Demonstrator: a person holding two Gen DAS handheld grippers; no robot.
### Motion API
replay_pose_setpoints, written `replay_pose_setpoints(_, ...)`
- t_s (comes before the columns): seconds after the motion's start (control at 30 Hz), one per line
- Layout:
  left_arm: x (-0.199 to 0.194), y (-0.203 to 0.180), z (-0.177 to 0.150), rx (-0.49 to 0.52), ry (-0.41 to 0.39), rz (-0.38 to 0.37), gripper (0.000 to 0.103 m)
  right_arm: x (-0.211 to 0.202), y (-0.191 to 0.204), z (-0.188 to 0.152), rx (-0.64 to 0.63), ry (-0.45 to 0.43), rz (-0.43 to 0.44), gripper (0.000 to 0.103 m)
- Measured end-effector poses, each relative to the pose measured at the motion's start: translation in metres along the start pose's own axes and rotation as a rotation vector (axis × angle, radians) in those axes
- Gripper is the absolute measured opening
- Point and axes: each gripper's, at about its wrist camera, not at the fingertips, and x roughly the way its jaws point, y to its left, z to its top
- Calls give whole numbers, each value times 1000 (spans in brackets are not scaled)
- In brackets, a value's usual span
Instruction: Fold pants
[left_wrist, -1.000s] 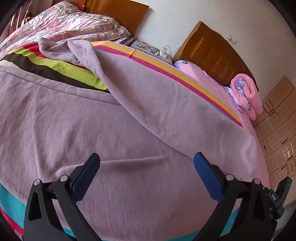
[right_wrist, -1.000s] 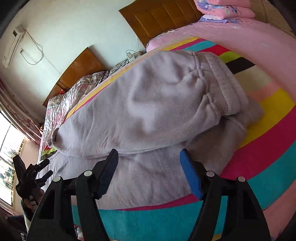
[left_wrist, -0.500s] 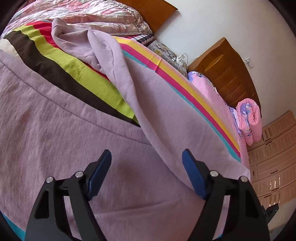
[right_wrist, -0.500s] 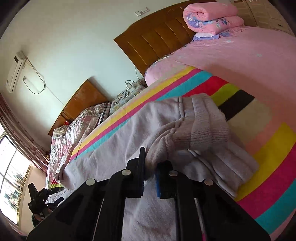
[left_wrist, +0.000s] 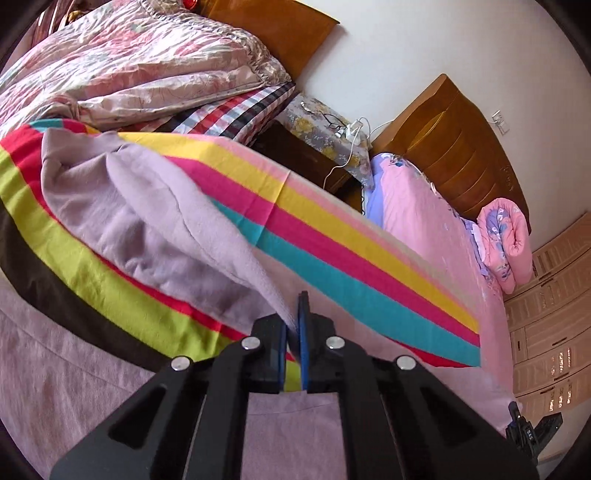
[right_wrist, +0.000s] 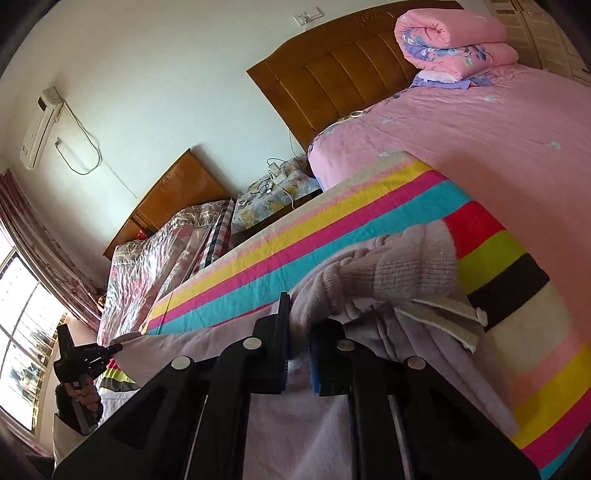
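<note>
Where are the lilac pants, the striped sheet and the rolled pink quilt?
lilac pants (left_wrist: 155, 221), left wrist view, lifted leg fabric.
striped sheet (left_wrist: 332, 236), left wrist view, yellow stripe.
rolled pink quilt (right_wrist: 448, 35), right wrist view, top roll.

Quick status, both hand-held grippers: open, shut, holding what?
Left hand-held gripper: shut on the pants, pinching an edge of a leg.
Right hand-held gripper: shut on the pants by the ribbed waistband.

Striped sheet (left_wrist: 354, 258) beyond the lifted lilac pants (left_wrist: 155, 229) lies bare, passable. Far side bounded by a quilt pile (left_wrist: 140, 70) and nightstand (left_wrist: 325, 136) with cables. Rolled pink duvet (right_wrist: 450, 40) stands well apart at the headboard (right_wrist: 332, 81).
</note>
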Motion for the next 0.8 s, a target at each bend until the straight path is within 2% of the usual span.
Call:
replay_pose_setpoints(0.07, -26, -14, 14, 18, -38, -58, 5, 3, 2, 29, 35, -5, 41, 10)
replay_pose_setpoints(0.13, -66, -24, 7, 74, -105, -78, 5, -10, 2, 42, 65, -35, 91, 10)
replay_pose_setpoints(0.2, -112, -28, -22, 171, -208, -130, 5, -38, 2, 35, 49, -73, 161, 10)
replay_pose_setpoints(0.27, -145, -23, -75, 271, -266, -123, 5, -70, -7, 6, 17, -95, 200, 10)
replay_pose_setpoints(0.33, -151, 5, -135, 279, -226, -118, 6, -89, -32, -40, 32, -60, 201, 10)
replay_pose_setpoints(0.4, -136, 42, -192, 240, -148, -90, 7, -88, -62, -94, 60, 34, 122, 10)
replay_pose_setpoints(0.47, -102, 76, -232, 192, -54, -8, 7, -69, -90, -142, 128, 150, 54, 10)
replay_pose_setpoints(0.5, -86, 84, -243, 185, -29, 30, 7, -62, -100, -157, 150, 166, 42, 8)
replay_pose_setpoints(0.53, -76, 91, -251, 198, -38, 50, 7, -62, -104, -161, 158, 131, 70, 8)
replay_pose_setpoints(0.6, -76, 89, -248, 190, -65, 52, 7, -64, -96, -157, 139, 123, 43, 8)
replay_pose_setpoints(0.67, -89, 85, -242, 168, -107, 23, 7, -72, -79, -149, 64, 104, 23, 8)
replay_pose_setpoints(0.73, -111, 76, -240, 186, -171, 12, 7, -84, -66, -140, 29, 74, 43, 8)
replay_pose_setpoints(0.8, -123, 70, -244, 192, -190, 28, 7, -93, -59, -139, 3, 48, 46, 8)
